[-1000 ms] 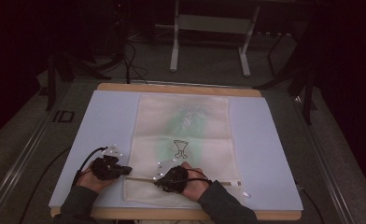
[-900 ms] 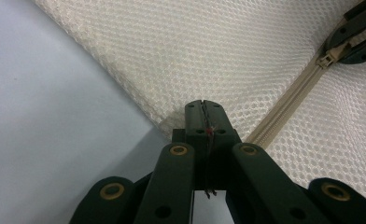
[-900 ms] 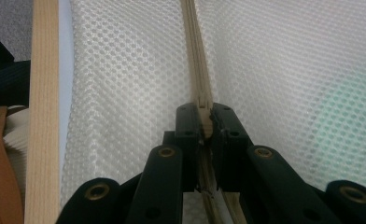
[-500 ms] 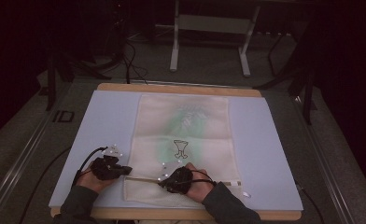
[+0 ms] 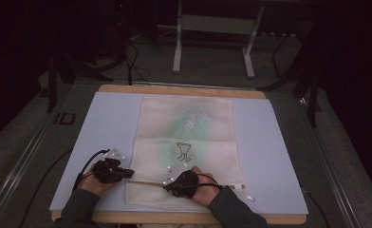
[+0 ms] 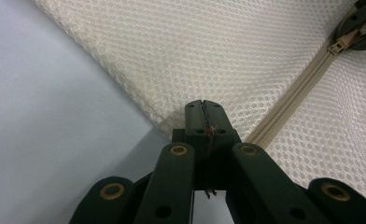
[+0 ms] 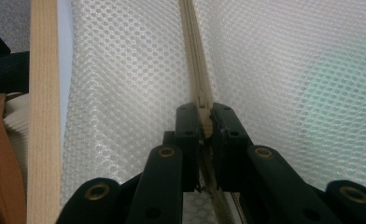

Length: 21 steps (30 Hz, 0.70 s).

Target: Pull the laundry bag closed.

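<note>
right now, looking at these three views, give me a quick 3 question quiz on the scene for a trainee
1. True or false: the left claw is shut on the corner edge of the mesh bag.
2. What does the right claw pinch? A) the zipper pull B) the table edge C) a cable
3. Fill in: a green shape shows through the bag, and on the bag is a small dark ____-shaped print.

Key
1. True: in the left claw's view its jaws are closed on the bag's edge, beside the end of the zipper.
2. A: the zipper pull sits between the closed jaws.
3. Goblet.
</note>
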Each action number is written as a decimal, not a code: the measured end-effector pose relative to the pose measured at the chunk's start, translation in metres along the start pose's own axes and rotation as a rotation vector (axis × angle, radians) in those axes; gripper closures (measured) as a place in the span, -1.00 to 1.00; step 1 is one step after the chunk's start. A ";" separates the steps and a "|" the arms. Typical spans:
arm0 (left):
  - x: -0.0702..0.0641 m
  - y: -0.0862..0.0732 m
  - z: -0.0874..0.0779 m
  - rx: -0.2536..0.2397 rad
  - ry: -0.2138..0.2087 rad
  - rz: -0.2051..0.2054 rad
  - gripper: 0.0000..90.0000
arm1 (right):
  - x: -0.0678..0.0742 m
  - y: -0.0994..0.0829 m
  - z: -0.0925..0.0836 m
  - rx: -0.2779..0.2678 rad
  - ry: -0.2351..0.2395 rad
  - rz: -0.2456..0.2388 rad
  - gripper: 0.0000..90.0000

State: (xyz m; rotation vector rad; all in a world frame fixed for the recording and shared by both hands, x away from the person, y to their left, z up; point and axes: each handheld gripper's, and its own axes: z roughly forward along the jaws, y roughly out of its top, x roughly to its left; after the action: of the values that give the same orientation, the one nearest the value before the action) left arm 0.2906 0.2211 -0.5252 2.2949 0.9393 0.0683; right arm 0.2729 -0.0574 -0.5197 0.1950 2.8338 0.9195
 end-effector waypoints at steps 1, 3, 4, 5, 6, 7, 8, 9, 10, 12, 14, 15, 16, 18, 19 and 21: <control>0.000 0.000 0.000 0.000 0.000 0.000 1.00 | 0.000 0.000 0.000 0.000 0.001 -0.001 0.83; 0.000 0.000 0.000 0.000 0.000 0.000 1.00 | 0.000 -0.001 -0.001 0.003 0.001 0.006 0.83; 0.000 0.000 0.000 0.000 0.000 0.000 1.00 | 0.000 -0.001 -0.001 0.001 -0.001 0.002 0.83; 0.000 0.000 0.000 0.001 0.000 0.001 1.00 | 0.000 -0.002 -0.002 0.004 -0.001 0.004 0.83; 0.000 0.000 0.000 0.000 0.001 0.001 1.00 | 0.000 -0.002 -0.002 0.003 -0.003 0.003 0.83; 0.000 0.000 0.000 0.000 0.000 0.001 1.00 | 0.000 -0.002 -0.002 0.004 -0.003 0.003 0.83; 0.000 0.000 0.000 0.000 0.000 0.000 1.00 | 0.000 -0.003 -0.003 0.005 -0.002 0.002 0.83; 0.000 0.000 0.000 0.000 0.000 0.000 1.00 | 0.000 -0.003 -0.003 0.004 -0.004 -0.001 0.83; 0.000 0.000 0.000 0.001 0.000 0.001 1.00 | 0.000 -0.004 -0.004 0.004 -0.004 0.001 0.83; 0.000 0.000 0.000 -0.001 0.000 0.000 1.00 | -0.001 -0.005 -0.004 0.004 -0.002 0.008 0.83; 0.000 0.000 0.000 -0.001 0.000 0.000 1.00 | -0.001 -0.006 -0.005 0.004 0.000 0.004 0.83; 0.000 0.000 0.000 -0.001 0.000 0.001 1.00 | -0.001 -0.007 -0.006 0.007 -0.002 0.007 0.83; 0.000 0.000 0.000 0.000 0.000 0.001 1.00 | -0.001 -0.007 -0.006 0.006 -0.004 0.008 0.83; 0.000 0.000 0.000 -0.001 -0.001 0.001 1.00 | -0.001 -0.008 -0.007 0.006 -0.001 0.010 0.83; 0.000 0.000 0.000 -0.001 -0.001 0.001 1.00 | -0.001 -0.008 -0.007 0.007 -0.002 0.005 0.83; 0.000 0.000 0.000 -0.001 0.000 0.002 1.00 | -0.001 -0.009 -0.008 0.007 -0.005 0.006 0.83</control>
State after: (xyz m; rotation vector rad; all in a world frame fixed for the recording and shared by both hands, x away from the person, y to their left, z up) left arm 0.2905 0.2212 -0.5253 2.2949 0.9370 0.0689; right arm 0.2721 -0.0691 -0.5184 0.2063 2.8344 0.9086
